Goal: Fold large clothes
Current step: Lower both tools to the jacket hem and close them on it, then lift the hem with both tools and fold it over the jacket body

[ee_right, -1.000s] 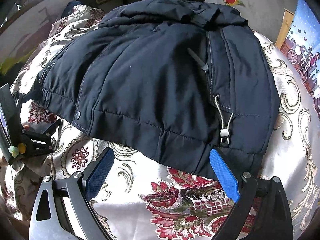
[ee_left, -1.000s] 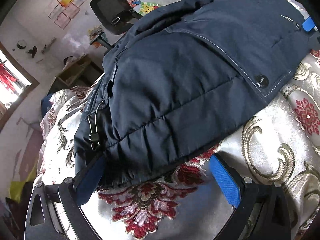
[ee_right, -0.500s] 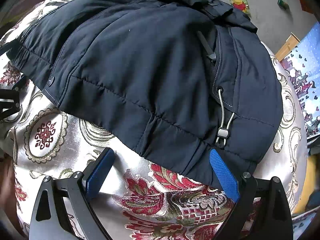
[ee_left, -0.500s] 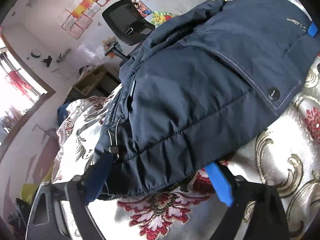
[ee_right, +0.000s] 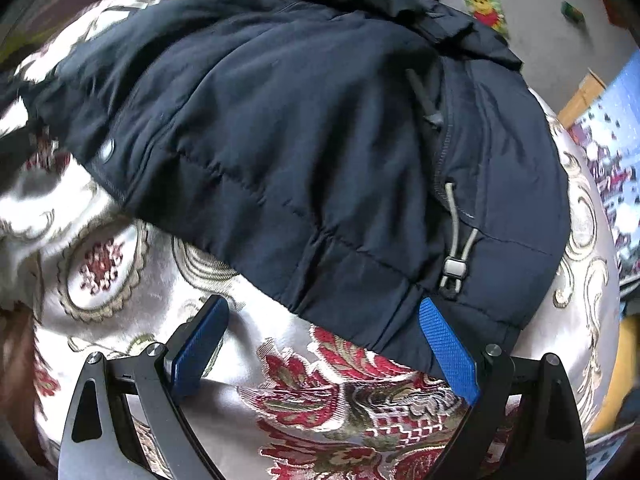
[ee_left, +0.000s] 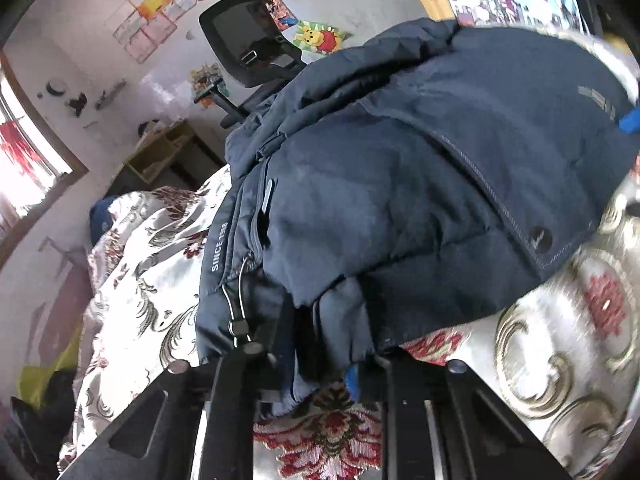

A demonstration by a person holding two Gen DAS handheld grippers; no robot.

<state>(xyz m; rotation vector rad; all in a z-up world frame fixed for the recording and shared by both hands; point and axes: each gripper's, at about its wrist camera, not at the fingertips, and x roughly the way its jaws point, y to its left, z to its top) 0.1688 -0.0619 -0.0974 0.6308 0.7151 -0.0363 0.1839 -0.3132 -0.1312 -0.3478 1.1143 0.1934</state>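
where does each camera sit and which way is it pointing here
Left wrist: sits on the left gripper, low at the jacket's hem, looking across it toward an office chair and the wall; its jaws are closed on the hem.
Right wrist: sits on the right gripper, looking along the patterned bedspread at the jacket's hem; its blue-padded jaws stand wide apart, holding nothing.
Shared: the navy jacket, the bedspread, and a yellow bear picture on the wall.
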